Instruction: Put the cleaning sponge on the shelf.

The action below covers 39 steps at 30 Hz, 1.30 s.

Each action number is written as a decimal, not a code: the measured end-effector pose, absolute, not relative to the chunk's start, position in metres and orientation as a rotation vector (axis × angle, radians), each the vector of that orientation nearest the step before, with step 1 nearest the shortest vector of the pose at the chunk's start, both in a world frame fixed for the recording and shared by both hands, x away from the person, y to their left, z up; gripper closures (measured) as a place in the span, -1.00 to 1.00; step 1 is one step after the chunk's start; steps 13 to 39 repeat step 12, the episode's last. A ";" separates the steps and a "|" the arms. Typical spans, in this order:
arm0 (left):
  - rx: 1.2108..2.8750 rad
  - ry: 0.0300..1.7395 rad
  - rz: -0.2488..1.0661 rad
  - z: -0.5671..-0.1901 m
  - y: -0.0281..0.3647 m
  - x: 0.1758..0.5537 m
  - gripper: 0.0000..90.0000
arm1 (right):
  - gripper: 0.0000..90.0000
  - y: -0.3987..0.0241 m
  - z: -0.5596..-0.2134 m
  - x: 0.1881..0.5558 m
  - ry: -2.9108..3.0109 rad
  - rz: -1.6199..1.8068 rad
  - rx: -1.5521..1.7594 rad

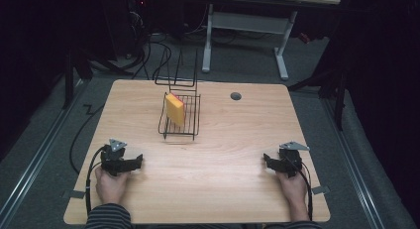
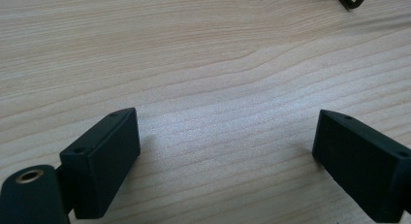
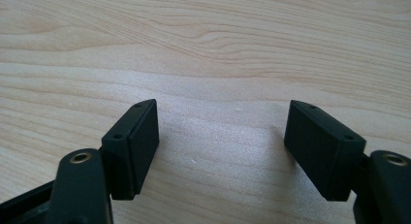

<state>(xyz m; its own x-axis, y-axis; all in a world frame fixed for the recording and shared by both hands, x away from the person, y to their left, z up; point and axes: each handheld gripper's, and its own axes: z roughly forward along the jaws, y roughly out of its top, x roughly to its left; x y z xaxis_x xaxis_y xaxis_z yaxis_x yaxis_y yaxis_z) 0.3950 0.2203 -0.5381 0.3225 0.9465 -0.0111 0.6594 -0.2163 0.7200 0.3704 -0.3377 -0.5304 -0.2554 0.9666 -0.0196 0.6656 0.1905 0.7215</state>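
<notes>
The wire rack [image 1: 181,115] stands mid-table with a yellow sponge [image 1: 175,109] upright inside. Left gripper [image 1: 136,162] rests well nearer the person than the rack, off its left side, jaws released, nothing between; right gripper [image 1: 267,163] likewise off its right, jaws apart, empty.

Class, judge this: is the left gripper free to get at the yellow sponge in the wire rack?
Probably yes: the left gripper is open and empty, bare table lies between, and the sponge stands upright in the open-topped rack.

A light wooden table [image 1: 223,154] with a round cable hole [image 1: 236,96] toward one o'clock — a black wire rack [image 1: 181,115] stands on it at about eleven o'clock from centre, another wire frame [image 1: 177,75] just behind at twelve.
</notes>
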 end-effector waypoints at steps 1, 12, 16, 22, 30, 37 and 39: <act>1.962 1.412 0.587 -0.538 0.220 0.395 -0.77 | -0.36 -0.338 -0.530 0.370 1.994 0.833 1.523; 1.961 1.405 0.581 -0.538 0.221 0.394 -0.70 | -0.36 -0.337 -0.531 0.370 1.993 0.837 1.527; 1.961 1.405 0.581 -0.538 0.221 0.394 -0.70 | -0.36 -0.337 -0.531 0.370 1.993 0.837 1.527; 1.961 1.405 0.581 -0.538 0.221 0.394 -0.70 | -0.36 -0.337 -0.531 0.370 1.993 0.837 1.527; 1.961 1.405 0.581 -0.538 0.221 0.394 -0.70 | -0.36 -0.337 -0.531 0.370 1.993 0.837 1.527; 1.961 1.405 0.581 -0.538 0.221 0.394 -0.70 | -0.36 -0.337 -0.531 0.370 1.993 0.837 1.527; 1.961 1.405 0.581 -0.538 0.221 0.394 -0.70 | -0.36 -0.337 -0.531 0.370 1.993 0.837 1.527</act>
